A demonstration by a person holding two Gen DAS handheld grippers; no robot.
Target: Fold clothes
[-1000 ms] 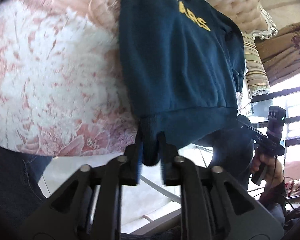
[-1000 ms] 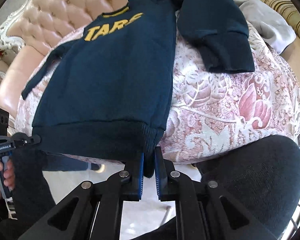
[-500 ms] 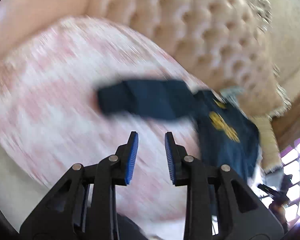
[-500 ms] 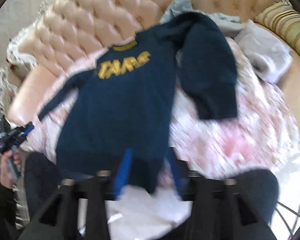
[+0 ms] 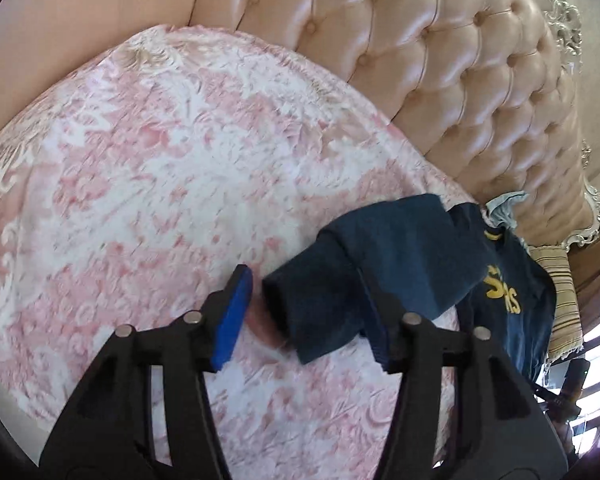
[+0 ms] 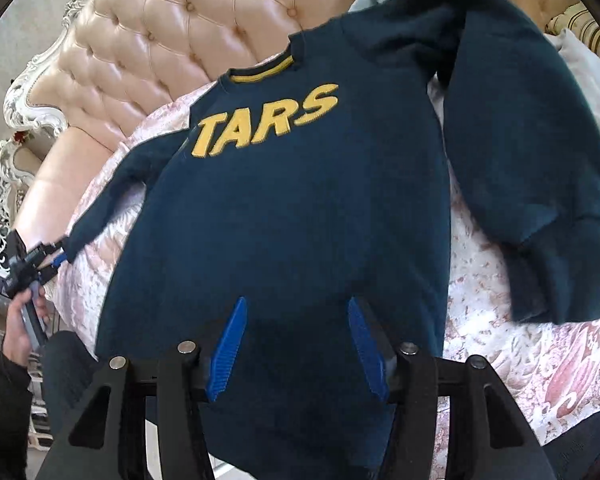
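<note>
Sweatshirt point(image 6: 300, 208) flat on bedspread point(image 5: 140, 184), both jaws apart

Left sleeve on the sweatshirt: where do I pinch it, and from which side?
Take the ribbed cuff at the sleeve's free end, coming in from the open bedspread side. The cuff lies flat, pointing away from the sweatshirt body, already between the left gripper's open fingers.

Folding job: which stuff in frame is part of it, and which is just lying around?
In the job:
- navy sweatshirt
- its sleeve cuff, between the open left claw
- right claw, open over the hem

Lying about:
- grey garment
- striped cushion
- floral bedspread
- tufted headboard
</note>
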